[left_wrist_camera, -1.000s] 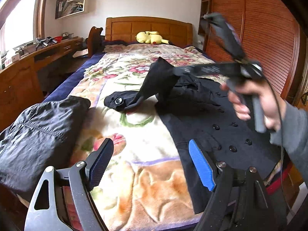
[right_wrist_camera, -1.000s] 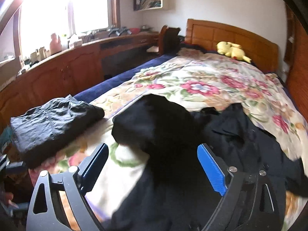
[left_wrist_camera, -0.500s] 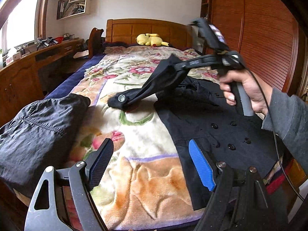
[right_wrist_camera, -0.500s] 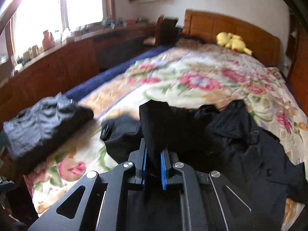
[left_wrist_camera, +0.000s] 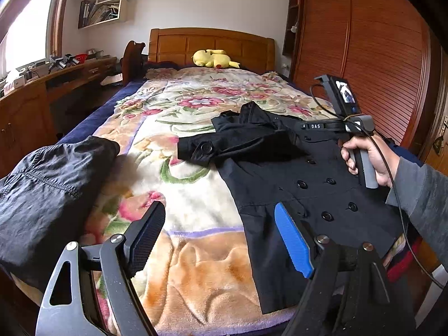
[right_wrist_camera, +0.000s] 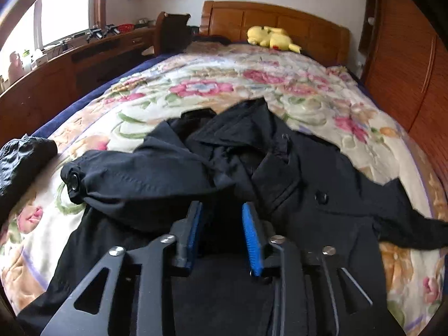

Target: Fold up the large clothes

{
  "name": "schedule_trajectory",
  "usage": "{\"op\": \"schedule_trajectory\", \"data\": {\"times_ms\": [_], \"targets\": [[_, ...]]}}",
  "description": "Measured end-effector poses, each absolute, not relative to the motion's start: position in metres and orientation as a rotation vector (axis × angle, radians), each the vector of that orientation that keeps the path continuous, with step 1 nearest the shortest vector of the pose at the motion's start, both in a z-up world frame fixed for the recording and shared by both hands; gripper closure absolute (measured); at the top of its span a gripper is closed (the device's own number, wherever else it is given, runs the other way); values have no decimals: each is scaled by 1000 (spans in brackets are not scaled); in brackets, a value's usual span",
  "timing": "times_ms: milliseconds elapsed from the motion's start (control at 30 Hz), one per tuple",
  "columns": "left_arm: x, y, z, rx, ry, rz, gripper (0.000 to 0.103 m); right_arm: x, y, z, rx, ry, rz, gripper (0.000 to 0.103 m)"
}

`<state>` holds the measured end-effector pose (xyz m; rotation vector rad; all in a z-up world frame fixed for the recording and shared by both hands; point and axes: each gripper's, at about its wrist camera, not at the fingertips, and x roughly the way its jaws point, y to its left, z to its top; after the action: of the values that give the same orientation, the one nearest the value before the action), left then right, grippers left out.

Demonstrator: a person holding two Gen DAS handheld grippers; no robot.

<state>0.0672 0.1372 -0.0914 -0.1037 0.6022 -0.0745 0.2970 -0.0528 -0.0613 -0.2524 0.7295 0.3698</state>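
Note:
A black double-breasted coat point(left_wrist_camera: 313, 193) lies on the floral blanket point(left_wrist_camera: 196, 212), right of centre. Its left sleeve point(left_wrist_camera: 224, 145) is laid across the chest, cuff button pointing left. It also shows in the right wrist view point(right_wrist_camera: 280, 168), sleeve point(right_wrist_camera: 134, 179) in front. My right gripper point(right_wrist_camera: 221, 221) hovers just above the coat, jaws partly open with nothing between the pads; in the left wrist view its body point(left_wrist_camera: 322, 126) is over the coat's collar area. My left gripper point(left_wrist_camera: 221, 232) is open and empty above the bed's near end.
A folded dark jacket point(left_wrist_camera: 47, 190) lies on the bed's left near edge. A yellow plush toy point(left_wrist_camera: 212, 58) sits by the wooden headboard point(left_wrist_camera: 210, 44). A wooden desk point(left_wrist_camera: 42, 89) runs along the left, wooden wardrobe doors point(left_wrist_camera: 378, 56) along the right.
The right gripper shut on the sleeve, carried it over the coat's chest, lowered, and has now opened and let it go. The left gripper stayed still and open.

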Motion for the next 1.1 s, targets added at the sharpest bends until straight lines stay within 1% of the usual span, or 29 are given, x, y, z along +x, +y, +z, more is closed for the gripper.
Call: {"op": "schedule_trajectory", "data": {"times_ms": [67,167,400,567,833,900,967,1033,1100], "targets": [[67,138,-91,-103,600,-72,22,286,-41,-56,-259,705,413,55],[66,139,-91,-102,595,-61,22,265,-21,-52,-278,681,480,49],[60,146,-93,-96,595,-38,22,253,27,-68,-313,711,616,47],[54,158,-98,-93,596,-11,22,259,59,-80,-334,748,687,47],[47,182,-115,-112,624,24,22,276,114,-114,-405,814,741,47],[46,186,-118,-115,628,31,22,279,125,-122,-440,823,744,46],[46,189,-120,-117,632,36,22,283,134,-131,-482,836,729,42],[46,191,-122,-115,635,42,22,291,145,-148,-574,885,675,41],[45,192,-122,-113,635,46,22,298,152,-158,-647,881,622,41]]}}
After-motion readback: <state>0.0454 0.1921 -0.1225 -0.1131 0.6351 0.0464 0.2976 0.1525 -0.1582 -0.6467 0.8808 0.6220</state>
